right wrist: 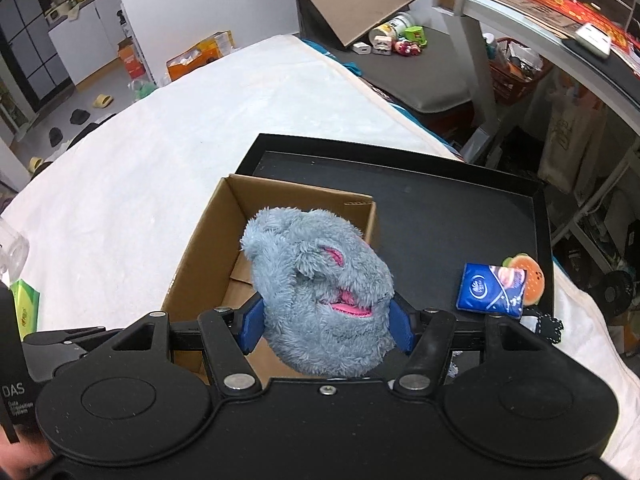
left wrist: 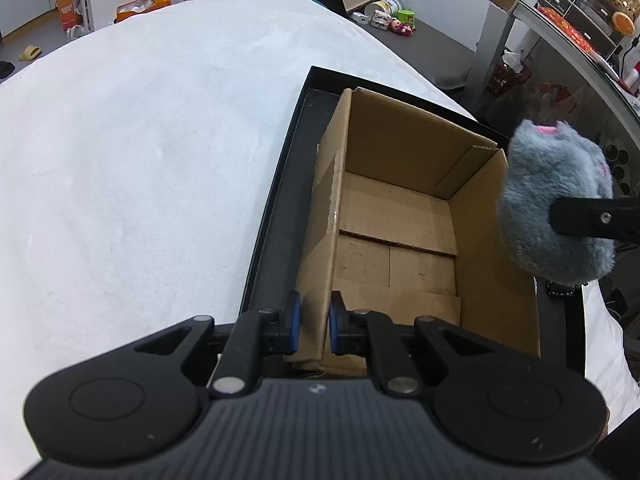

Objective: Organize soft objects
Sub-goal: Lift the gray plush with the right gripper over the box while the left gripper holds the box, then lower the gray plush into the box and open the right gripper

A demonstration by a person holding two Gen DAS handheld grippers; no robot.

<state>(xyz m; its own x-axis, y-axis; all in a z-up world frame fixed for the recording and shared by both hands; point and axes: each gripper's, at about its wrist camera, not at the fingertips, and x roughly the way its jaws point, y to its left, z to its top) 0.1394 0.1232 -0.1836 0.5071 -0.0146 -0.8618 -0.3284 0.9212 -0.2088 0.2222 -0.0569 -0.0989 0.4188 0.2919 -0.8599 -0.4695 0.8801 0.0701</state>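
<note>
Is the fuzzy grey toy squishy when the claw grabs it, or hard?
Probably squishy: the grey plush toy bulges out past the blue pads of the right claw. It looks light, since it hangs above the cardboard box without sagging much. Its shaggy fur likely keeps it from slipping.

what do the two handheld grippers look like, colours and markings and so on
Both are matte black plastic. The left gripper and right gripper each have a ribbed body, two round discs, silver pivot screws on angled linkage bars, and blue-padded fingers. White lettering reading DAS shows at the right wrist view's left edge. No cables or sleeves show.
</note>
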